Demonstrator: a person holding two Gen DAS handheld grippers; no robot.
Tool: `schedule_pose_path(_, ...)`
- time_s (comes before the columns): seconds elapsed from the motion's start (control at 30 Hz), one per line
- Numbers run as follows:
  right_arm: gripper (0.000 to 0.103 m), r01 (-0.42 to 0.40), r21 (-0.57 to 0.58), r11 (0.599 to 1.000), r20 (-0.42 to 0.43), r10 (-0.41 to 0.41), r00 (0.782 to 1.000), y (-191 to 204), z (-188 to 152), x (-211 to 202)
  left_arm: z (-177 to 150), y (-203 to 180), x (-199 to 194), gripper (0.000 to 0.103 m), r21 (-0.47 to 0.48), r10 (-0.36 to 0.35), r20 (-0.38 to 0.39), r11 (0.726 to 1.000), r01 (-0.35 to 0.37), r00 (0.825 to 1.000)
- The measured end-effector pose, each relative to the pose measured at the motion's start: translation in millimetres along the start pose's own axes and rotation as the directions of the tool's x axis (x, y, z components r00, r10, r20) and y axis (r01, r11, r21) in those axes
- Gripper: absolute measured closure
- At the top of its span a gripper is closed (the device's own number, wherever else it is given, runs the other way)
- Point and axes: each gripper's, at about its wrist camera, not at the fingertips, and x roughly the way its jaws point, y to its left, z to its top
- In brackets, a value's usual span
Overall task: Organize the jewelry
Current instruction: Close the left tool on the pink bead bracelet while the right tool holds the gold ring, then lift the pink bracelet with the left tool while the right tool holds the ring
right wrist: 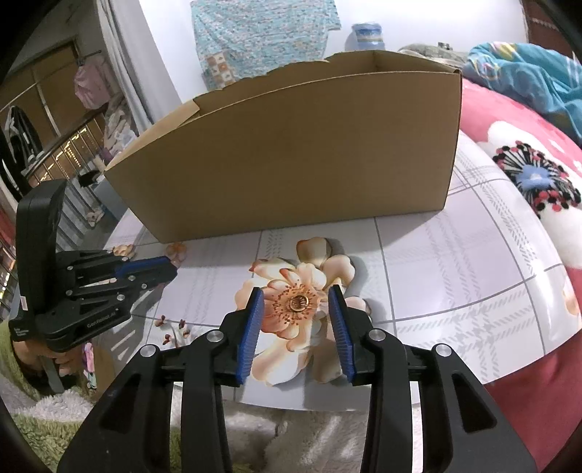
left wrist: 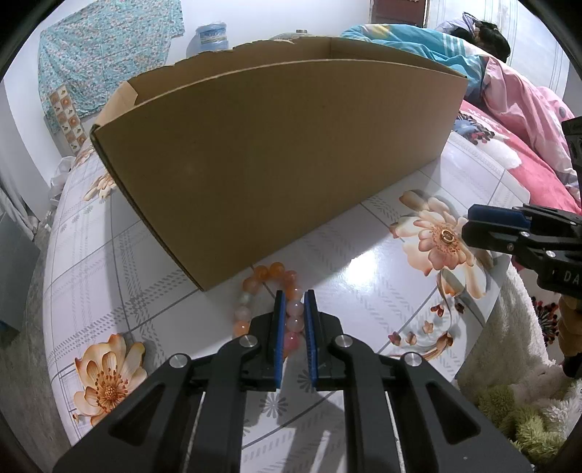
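Note:
A bracelet of orange, pink and pale beads (left wrist: pixel 254 280) lies on the flowered table (left wrist: pixel 363 276) at the near corner of a cardboard box (left wrist: pixel 272 163). My left gripper (left wrist: pixel 294 296) is shut on the bracelet's right side, with beads pinched between the blue pads. A small gold ring (right wrist: pixel 298 302) rests on the centre of a printed flower. My right gripper (right wrist: pixel 297 291) stands open with one finger on either side of the ring, and neither pad touches it. In the left wrist view the ring (left wrist: pixel 446 236) sits just left of the right gripper (left wrist: pixel 473 218).
The open-topped cardboard box (right wrist: pixel 291 156) fills the far half of the table. A bed with pink and blue bedding (right wrist: pixel 527 145) runs along the right, with a person lying on it (left wrist: pixel 487 32). A fluffy rug (right wrist: pixel 309 436) lies below the table's near edge.

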Motion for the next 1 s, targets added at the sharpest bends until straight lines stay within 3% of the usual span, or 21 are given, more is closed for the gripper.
schedule_pose_path(1.0,0.062,0.001,0.002,1.0,-0.003,-0.001,1.0,-0.3,0.6,0.6,-0.5,-1.6,0.0,0.093,0.002,0.002,0.003,1.0,-0.002,1.0)
